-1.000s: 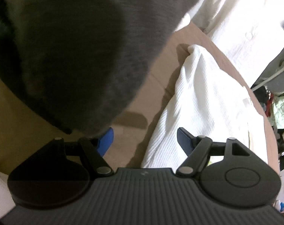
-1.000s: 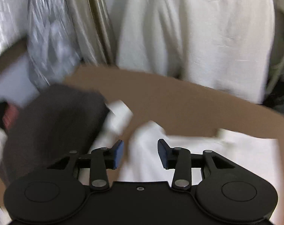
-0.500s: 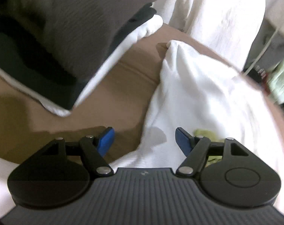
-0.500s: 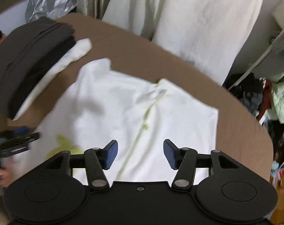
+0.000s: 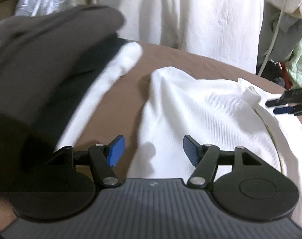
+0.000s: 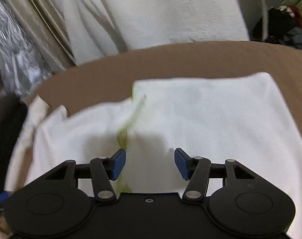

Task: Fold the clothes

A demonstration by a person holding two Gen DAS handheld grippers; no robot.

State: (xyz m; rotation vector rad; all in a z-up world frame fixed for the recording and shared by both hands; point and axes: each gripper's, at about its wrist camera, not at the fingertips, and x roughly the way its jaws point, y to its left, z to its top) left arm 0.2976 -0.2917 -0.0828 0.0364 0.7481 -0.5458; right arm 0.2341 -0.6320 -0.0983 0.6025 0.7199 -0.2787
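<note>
A white ribbed garment (image 5: 200, 107) with a yellow-green trim line (image 6: 124, 131) lies spread on the brown table (image 6: 171, 59). It also shows in the right wrist view (image 6: 210, 119). My left gripper (image 5: 152, 151) is open and empty, low over the garment's left edge. My right gripper (image 6: 150, 162) is open and empty, just above the garment's middle by the trim. The right gripper also shows at the right edge of the left wrist view (image 5: 278, 105).
A stack of folded grey, black and white clothes (image 5: 41, 59) sits on the table's left side. A white cloth (image 6: 161, 10) hangs behind the table. Silver foil (image 6: 9, 59) and beige fabric are at back left, with clutter (image 5: 298, 59) at right.
Both grippers have pulled back from the folded stack and moved over the white garment. The right gripper has dropped lower and closer to it. Both stay open.
</note>
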